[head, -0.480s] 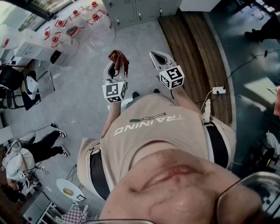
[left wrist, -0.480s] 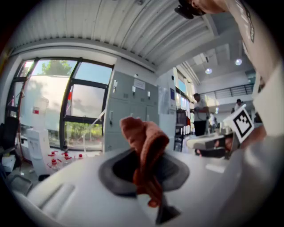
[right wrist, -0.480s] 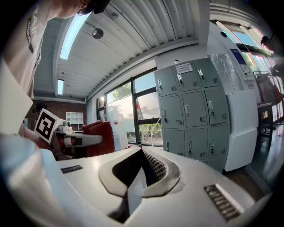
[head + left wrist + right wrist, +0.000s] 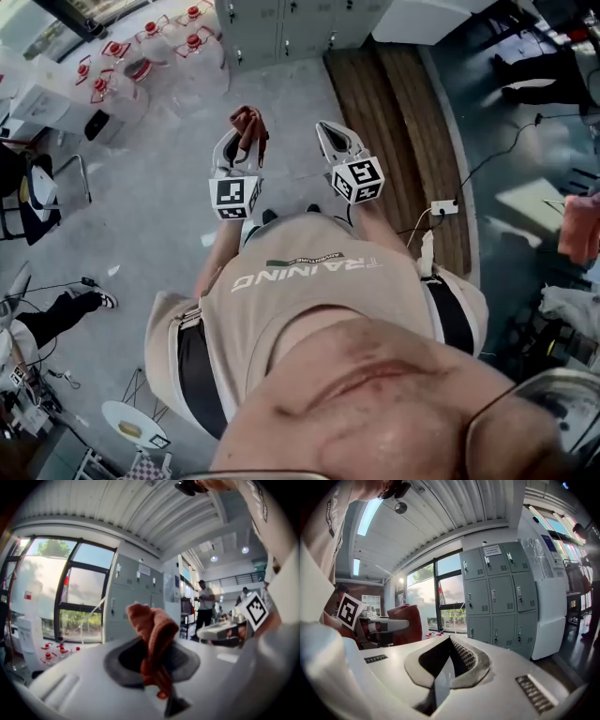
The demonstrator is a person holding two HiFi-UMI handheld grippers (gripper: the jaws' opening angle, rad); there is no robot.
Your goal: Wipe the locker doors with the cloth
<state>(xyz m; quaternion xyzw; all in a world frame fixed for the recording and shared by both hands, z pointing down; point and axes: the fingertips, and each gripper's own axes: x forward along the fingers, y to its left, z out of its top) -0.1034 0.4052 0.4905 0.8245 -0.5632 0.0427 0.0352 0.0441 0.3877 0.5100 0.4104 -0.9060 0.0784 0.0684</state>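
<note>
Although the interval is brief, the head view records a shift: the grey lockers (image 4: pixel 281 28) now show more fully at the top of the frame, and the red-capped water jugs (image 4: pixel 150 37) have slid toward the upper left. In my judgement the wearer has stepped toward the lockers. This is the approach; no wiping has begun.

Both tools are carried as before, side by side in front of the torso. The left gripper (image 4: pixel 236 141) is clamped on the cloth (image 4: pixel 249 122). The right gripper (image 4: pixel 330 133) has its jaws brought together with nothing between them, which its own view confirms (image 4: pixel 450 660).

Condition of the cloth (image 4: pixel 152 630): rust-red and bunched rather than folded flat, it is pinched at its middle, with a rounded wad standing above the jaw tips and a short tail hanging below. It touches nothing but the jaws.

The locker doors (image 4: pixel 497 592) are all closed and well apart from both tools. The bunched cloth offers a small contact face, so it may need pressing flat against the door.
</note>
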